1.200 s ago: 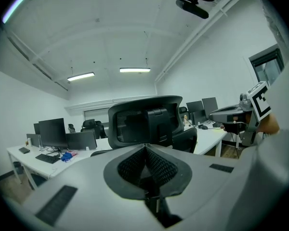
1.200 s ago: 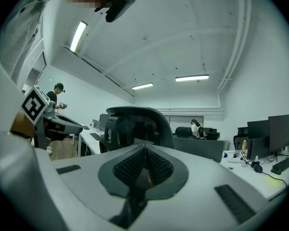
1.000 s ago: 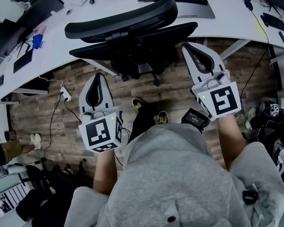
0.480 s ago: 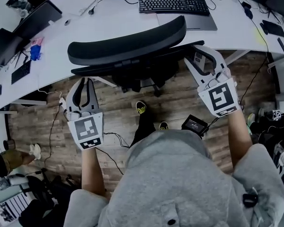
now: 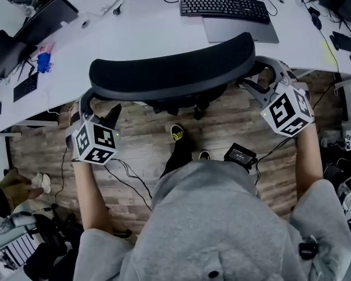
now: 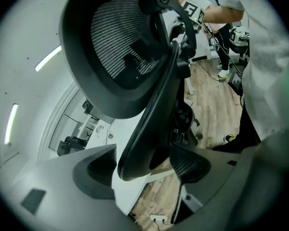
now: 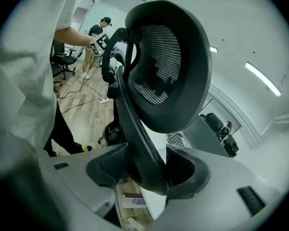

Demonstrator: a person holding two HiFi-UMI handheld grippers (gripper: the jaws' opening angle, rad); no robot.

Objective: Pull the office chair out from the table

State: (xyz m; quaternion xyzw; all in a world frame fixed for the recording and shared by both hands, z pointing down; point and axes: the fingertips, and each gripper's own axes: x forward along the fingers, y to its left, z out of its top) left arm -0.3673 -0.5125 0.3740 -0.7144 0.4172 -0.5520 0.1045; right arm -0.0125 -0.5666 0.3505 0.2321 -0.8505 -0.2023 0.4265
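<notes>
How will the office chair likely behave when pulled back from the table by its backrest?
The office chair probably rolls readily: the wooden floor looks smooth. Pulled high at its mesh backrest, it may tilt or swivel before following.

Matt mesh on chair back (image 5: pixel 169 69) w/ smooth plastic frame; floor (image 5: pixel 140 136) wood planks; table (image 5: pixel 146 34) smooth, matt.

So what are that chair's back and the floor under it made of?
Chair back: looks like black woven mesh in a matte plastic frame; the fine grid weave shows. Floor: brown wood-look planks, grain and board seams visible; real wood or laminate, cannot tell.
</notes>
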